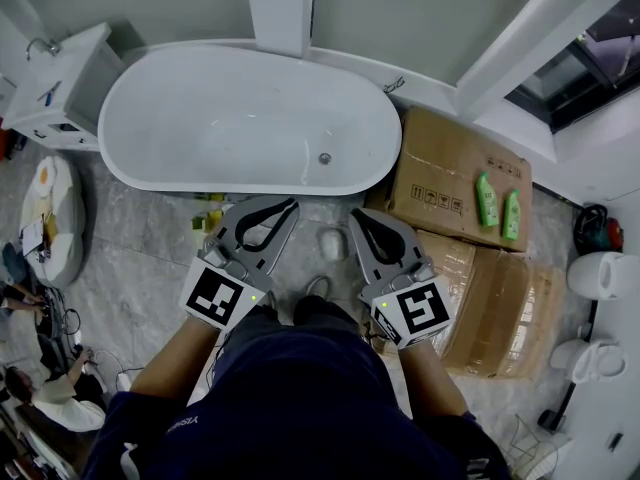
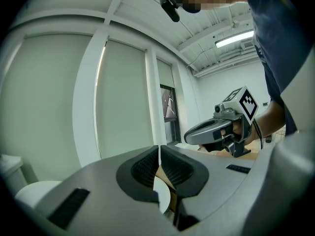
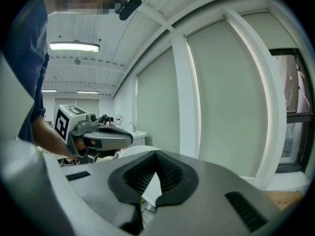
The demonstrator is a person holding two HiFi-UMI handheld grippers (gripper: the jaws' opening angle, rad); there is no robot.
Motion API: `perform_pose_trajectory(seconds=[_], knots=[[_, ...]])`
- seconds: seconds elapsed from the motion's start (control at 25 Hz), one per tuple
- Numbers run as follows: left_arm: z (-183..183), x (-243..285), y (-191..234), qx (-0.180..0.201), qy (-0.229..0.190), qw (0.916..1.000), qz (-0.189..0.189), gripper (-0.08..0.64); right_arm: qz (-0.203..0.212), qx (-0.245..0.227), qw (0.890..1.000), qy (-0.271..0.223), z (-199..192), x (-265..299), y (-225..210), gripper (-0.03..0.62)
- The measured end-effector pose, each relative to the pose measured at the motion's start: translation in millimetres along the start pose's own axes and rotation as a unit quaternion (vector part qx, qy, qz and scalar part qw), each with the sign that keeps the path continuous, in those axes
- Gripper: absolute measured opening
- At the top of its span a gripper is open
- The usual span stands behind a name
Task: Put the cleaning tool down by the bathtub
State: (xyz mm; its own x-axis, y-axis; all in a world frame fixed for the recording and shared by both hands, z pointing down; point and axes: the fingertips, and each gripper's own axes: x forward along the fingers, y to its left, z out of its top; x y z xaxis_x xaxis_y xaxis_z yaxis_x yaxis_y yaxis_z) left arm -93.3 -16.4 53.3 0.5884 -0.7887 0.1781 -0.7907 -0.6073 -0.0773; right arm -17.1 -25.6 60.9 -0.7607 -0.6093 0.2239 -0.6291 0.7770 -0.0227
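The white oval bathtub lies ahead of me on the grey tiled floor. A small pale object, perhaps the cleaning tool, rests on the floor just in front of the tub, between my two grippers. My left gripper is shut with nothing between its jaws; in its own view the ribbed pads meet at the tip. My right gripper is likewise shut and empty, with its pads pressed together. Each gripper shows in the other's view, held level in a hand: the right gripper and the left gripper.
Flattened cardboard boxes lie right of the tub with two green bottles on them. A white sink cabinet stands at the tub's left end. Small yellow-green items sit under the tub's rim. A toilet is at far right.
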Motion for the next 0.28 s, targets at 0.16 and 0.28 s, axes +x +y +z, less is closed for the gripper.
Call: perform_pose_trajectory(seconds=[0.16,0.28], knots=[[-1.5,1.7,-2.8,0.001,0.002,1.0,0.0,0.038,0.0,0.001,1.0,-0.001,-1.3,-2.2,-2.4,0.003],[-3.6,2.2,-5.1,-0.001,0.003,1.0,0.002,0.038,0.0,0.001,1.0,-0.001,-3.6,-4.5,-3.8,0.003]])
